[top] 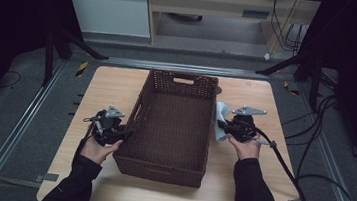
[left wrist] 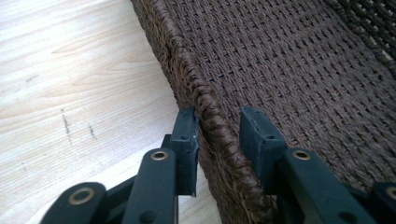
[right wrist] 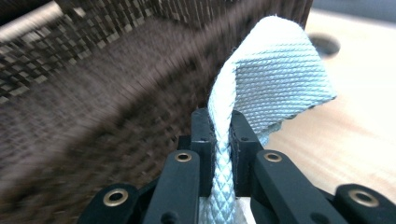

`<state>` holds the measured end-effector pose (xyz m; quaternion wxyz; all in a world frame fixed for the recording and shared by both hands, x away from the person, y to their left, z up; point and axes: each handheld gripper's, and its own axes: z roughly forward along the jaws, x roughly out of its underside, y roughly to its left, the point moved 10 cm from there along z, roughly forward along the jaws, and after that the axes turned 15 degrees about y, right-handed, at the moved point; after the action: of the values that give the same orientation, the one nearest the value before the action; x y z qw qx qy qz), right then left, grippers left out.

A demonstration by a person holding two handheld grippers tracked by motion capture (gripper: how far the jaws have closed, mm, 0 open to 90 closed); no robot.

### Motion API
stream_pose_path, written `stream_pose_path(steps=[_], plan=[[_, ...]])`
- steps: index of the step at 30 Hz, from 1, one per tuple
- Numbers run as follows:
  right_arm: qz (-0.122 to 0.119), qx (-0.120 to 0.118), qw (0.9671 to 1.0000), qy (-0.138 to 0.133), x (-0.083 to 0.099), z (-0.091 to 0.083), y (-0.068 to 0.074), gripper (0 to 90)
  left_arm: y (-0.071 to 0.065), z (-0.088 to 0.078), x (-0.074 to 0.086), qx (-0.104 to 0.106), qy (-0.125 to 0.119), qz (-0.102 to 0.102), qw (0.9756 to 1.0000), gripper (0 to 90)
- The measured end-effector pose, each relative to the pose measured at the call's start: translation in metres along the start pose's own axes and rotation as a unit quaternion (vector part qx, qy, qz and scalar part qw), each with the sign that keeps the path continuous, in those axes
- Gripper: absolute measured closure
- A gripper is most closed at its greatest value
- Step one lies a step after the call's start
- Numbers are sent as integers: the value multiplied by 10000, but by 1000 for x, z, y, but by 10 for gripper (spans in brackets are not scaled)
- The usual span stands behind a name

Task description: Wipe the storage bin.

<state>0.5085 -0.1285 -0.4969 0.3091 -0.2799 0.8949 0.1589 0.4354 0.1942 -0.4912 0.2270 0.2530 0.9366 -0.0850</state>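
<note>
A dark brown woven basket [top: 194,172] stands empty in the middle of the wooden table [top: 110,86]. My left gripper [top: 125,134] is at its left wall. In the left gripper view the jaws [left wrist: 218,122] straddle the braided rim [left wrist: 187,65]: the outer pad touches it, while the inner pad stands a little off it, inside the basket. My right gripper [top: 226,127] is by the basket's right wall, shut on a pale blue woven cloth [top: 221,116]. In the right gripper view the cloth [right wrist: 280,79] rises folded from between the pads [right wrist: 217,122], beside the blurred basket wall [right wrist: 93,116].
Bare tabletop [left wrist: 70,70] lies left of the basket, and more [right wrist: 355,130] to its right. A round hole [right wrist: 324,44] in the table sits near the basket's far right corner. Cables [top: 308,189] trail off the right edge. Dark stands and metal rails flank the table.
</note>
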Motion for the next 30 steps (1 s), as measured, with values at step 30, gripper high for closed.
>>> stream_pose_path(steps=[30], plan=[[-236,5,9996,-152,-4,-13,17,838,8,8,-17,-157,-125,-125,9997,618]])
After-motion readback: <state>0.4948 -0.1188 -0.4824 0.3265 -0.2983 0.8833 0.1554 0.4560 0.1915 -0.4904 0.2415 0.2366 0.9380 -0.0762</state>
